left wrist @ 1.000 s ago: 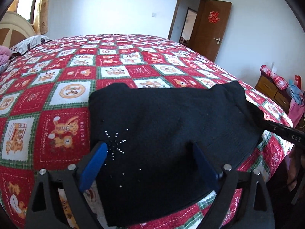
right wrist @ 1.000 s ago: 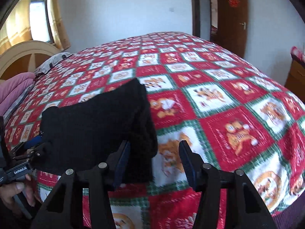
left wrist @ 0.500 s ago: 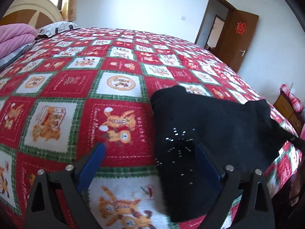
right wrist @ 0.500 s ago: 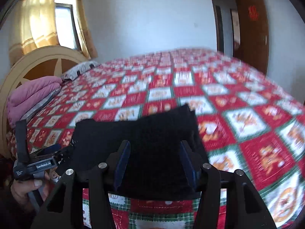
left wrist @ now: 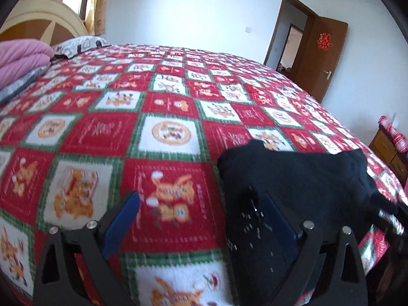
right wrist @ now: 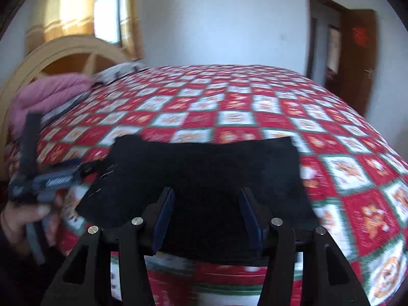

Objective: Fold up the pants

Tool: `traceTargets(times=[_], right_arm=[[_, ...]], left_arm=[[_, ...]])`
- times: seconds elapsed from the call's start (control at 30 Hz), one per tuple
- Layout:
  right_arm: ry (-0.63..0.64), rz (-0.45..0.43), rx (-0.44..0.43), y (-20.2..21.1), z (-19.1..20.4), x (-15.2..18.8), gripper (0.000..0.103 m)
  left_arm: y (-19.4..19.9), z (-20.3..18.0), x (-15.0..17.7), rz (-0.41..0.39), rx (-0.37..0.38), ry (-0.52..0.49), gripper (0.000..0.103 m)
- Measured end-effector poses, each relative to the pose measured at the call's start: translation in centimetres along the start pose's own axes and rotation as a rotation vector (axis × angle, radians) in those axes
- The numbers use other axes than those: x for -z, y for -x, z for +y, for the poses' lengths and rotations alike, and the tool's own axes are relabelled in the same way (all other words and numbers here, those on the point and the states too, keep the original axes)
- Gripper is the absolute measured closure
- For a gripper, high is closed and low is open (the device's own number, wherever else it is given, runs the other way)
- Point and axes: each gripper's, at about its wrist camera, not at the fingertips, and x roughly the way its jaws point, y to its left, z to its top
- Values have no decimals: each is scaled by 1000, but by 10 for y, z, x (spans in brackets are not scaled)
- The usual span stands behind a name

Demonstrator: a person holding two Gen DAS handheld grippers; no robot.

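The black pants (left wrist: 293,178) lie folded into a flat rectangle near the front edge of the bed, with small rhinestones at their left end. My left gripper (left wrist: 201,204) is open over the bedspread; its right finger overlaps the pants' left edge and no pad presses on cloth. In the right wrist view the pants (right wrist: 204,163) fill the middle. My right gripper (right wrist: 207,204) stands open just in front of their near edge, with the cloth showing in the gap between its blue pads. The left gripper (right wrist: 76,170), blurred and held by a hand (right wrist: 20,219), sits at the pants' left end.
A red, green and white patchwork bedspread (left wrist: 165,132) covers the whole bed. Folded pink bedding (left wrist: 23,58) and a pillow (left wrist: 79,43) lie by the headboard at far left. An open brown door (left wrist: 321,56) and a wooden nightstand (left wrist: 387,148) are on the right.
Both views have swung left: the pants slid to the right in the left wrist view and now sit centred before the right gripper. Both grippers' jaws kept the same width.
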Motion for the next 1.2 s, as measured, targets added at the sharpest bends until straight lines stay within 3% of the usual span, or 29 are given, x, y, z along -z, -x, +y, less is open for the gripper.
traceTargets(times=[0.13, 0.23, 0.57, 0.77, 0.9, 1.2], right_arm=[[123, 59, -11, -21, 38, 15, 48], [153, 126, 4, -36, 44, 29, 48], [178, 120, -1, -36, 44, 37, 46], [81, 101, -60, -22, 22, 27, 46], [-16, 40, -10, -10, -9, 16, 46], [-124, 20, 79, -4, -47, 11, 46]], left_arm=[[-11, -7, -4, 29, -20, -51, 4], [-18, -10, -2, 47, -25, -69, 2], [-20, -9, -1, 70, -28, -67, 0], [2, -15, -7, 32, -4, -64, 0], [5, -28, -8, 29, 17, -96, 0], [-4, -47, 9, 78, 38, -136, 0]])
